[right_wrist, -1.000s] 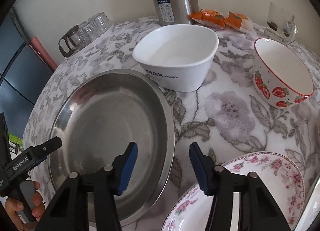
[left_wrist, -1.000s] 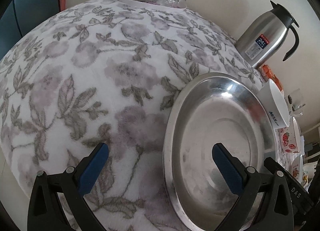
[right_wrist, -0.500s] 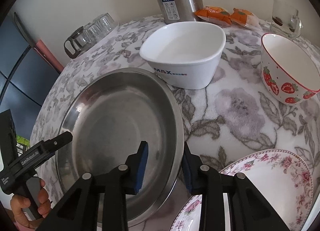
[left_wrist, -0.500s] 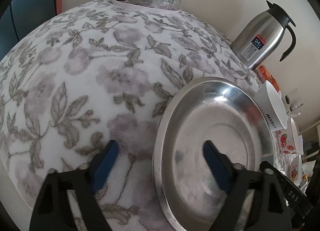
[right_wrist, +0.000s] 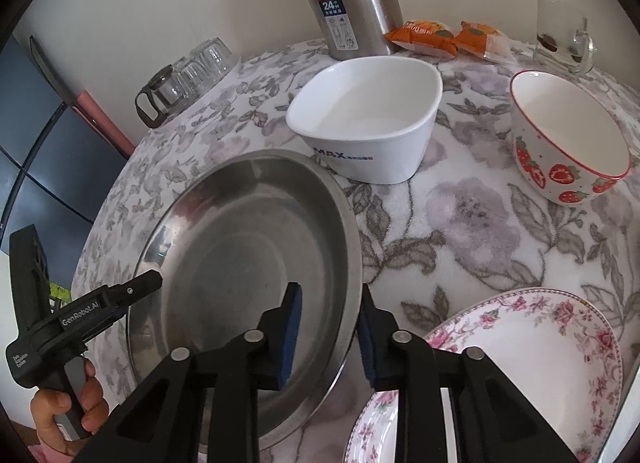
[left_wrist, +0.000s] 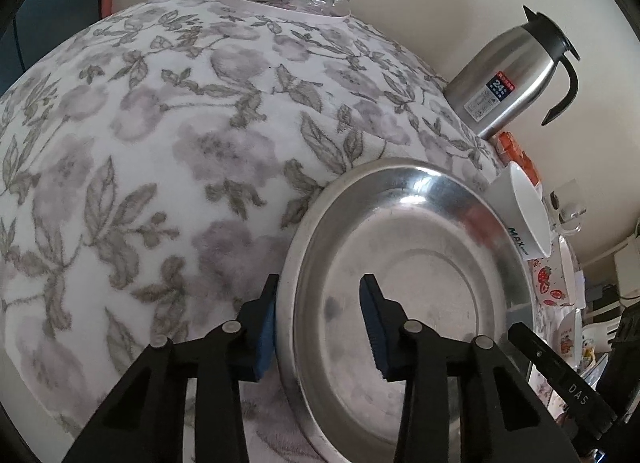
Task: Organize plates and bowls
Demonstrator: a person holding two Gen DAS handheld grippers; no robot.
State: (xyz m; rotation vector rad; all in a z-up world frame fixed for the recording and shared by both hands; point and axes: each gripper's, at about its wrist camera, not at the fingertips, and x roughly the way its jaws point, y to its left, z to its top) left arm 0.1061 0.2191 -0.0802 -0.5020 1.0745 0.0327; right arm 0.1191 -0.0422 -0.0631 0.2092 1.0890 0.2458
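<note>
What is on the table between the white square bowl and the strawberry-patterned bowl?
Nothing but bare flowered tablecloth. The right wrist view shows an open gap between the white square bowl and the strawberry-patterned bowl.

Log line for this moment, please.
steel plate on table | left gripper jaws closing astride near-left rim | right gripper jaws closing astride right rim | not lifted
</note>
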